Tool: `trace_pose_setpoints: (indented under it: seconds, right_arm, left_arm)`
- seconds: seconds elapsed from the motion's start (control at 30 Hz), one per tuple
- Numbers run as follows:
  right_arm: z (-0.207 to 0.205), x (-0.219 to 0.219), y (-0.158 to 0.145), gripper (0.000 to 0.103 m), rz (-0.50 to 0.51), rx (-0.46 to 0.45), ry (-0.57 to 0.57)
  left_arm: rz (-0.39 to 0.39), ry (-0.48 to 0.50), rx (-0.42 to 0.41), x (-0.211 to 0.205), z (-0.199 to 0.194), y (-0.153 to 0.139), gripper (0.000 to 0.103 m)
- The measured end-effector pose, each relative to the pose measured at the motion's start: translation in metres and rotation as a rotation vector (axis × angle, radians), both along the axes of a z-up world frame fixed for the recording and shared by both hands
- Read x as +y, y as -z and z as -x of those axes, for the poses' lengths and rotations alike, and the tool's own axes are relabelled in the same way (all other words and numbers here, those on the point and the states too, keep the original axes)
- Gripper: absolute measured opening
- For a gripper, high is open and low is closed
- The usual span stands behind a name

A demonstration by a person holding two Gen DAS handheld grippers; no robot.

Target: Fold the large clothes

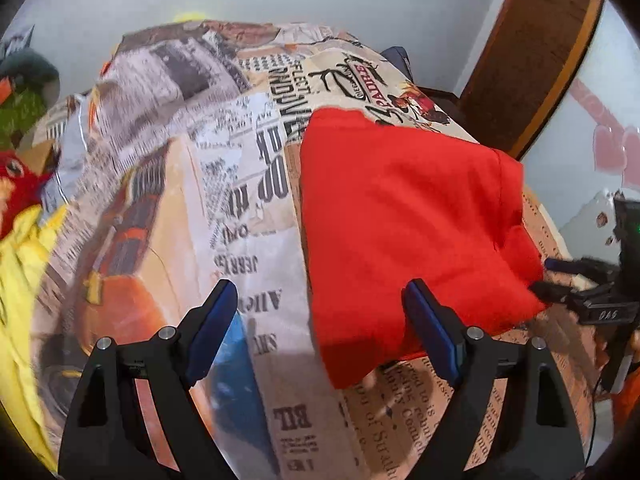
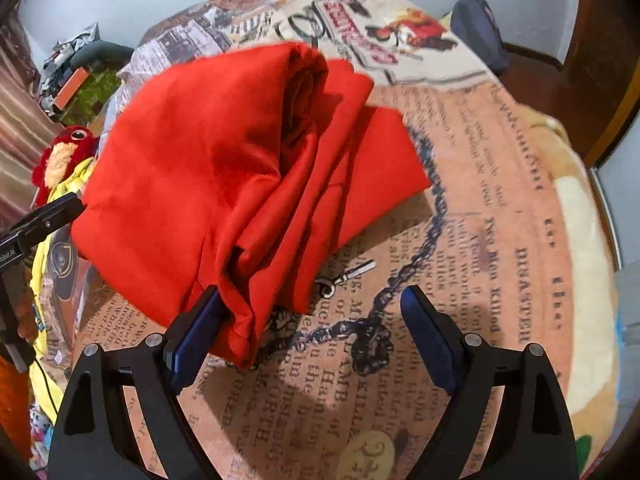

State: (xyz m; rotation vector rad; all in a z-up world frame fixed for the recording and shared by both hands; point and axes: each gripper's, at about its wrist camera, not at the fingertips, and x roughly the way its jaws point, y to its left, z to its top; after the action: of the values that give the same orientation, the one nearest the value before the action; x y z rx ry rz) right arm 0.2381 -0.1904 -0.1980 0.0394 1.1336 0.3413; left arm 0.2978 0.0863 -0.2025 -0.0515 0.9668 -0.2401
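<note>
A folded red garment (image 1: 408, 216) lies on a bed covered with a newspaper-print blanket (image 1: 224, 184). My left gripper (image 1: 320, 300) is open just above the blanket, its right finger (image 1: 432, 328) over the garment's near edge. In the right wrist view the red garment (image 2: 224, 176) lies in bunched layers. My right gripper (image 2: 312, 312) is open, its left finger (image 2: 196, 332) touching the garment's near corner, nothing held. The right gripper also shows at the garment's right edge in the left wrist view (image 1: 560, 280). The left gripper's tip shows at the left edge in the right wrist view (image 2: 48, 216).
Yellow clothing (image 1: 20, 264) and a red plush toy (image 2: 60, 156) lie at the left side of the bed. A dark blue item (image 2: 476, 28) sits at the far edge. A wooden door frame (image 1: 532, 52) stands at the right. The blanket (image 2: 460, 240) stretches to the right.
</note>
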Motion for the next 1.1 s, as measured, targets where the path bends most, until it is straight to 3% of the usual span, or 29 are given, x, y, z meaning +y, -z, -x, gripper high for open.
trace_pose_setpoints:
  seconds: [0.13, 0.23, 0.37, 0.57, 0.73, 0.9, 1.03, 1.07, 1.1]
  right_arm:
    - [-0.002, 0.0, -0.02, 0.086, -0.012, -0.062, -0.005]
    - [-0.012, -0.001, -0.029, 0.086, -0.048, -0.091, 0.005]
    - [-0.031, -0.003, -0.029, 0.088, -0.149, -0.086, 0.051]
    - [-0.064, -0.005, 0.006, 0.088, -0.255, 0.057, 0.118]
    - [-0.077, -0.011, 0.036, 0.088, -0.346, 0.173, 0.153]
    - [-0.086, -0.008, 0.042, 0.088, -0.41, 0.192, 0.144]
    - [-0.091, -0.003, 0.039, 0.077, -0.43, 0.182, 0.13]
    - [-0.091, -0.001, 0.037, 0.074, -0.424, 0.171, 0.125]
    - [-0.09, 0.0, 0.035, 0.065, -0.429, 0.159, 0.112]
  left_arm:
    - [-0.06, -0.002, -0.012, 0.003, -0.008, -0.01, 0.086]
    - [-0.043, -0.004, -0.006, 0.006, -0.019, -0.013, 0.086]
    - [0.038, -0.003, 0.063, 0.007, -0.046, -0.007, 0.086]
    - [0.217, 0.028, 0.222, 0.002, -0.085, 0.026, 0.086]
    - [0.333, 0.055, 0.288, -0.004, -0.102, 0.046, 0.088]
    - [0.404, 0.067, 0.335, -0.011, -0.116, 0.061, 0.091]
    - [0.444, 0.063, 0.344, -0.01, -0.12, 0.064, 0.089]
    - [0.455, 0.069, 0.333, -0.01, -0.119, 0.063, 0.077]
    - [0.455, 0.071, 0.318, -0.009, -0.117, 0.06, 0.072]
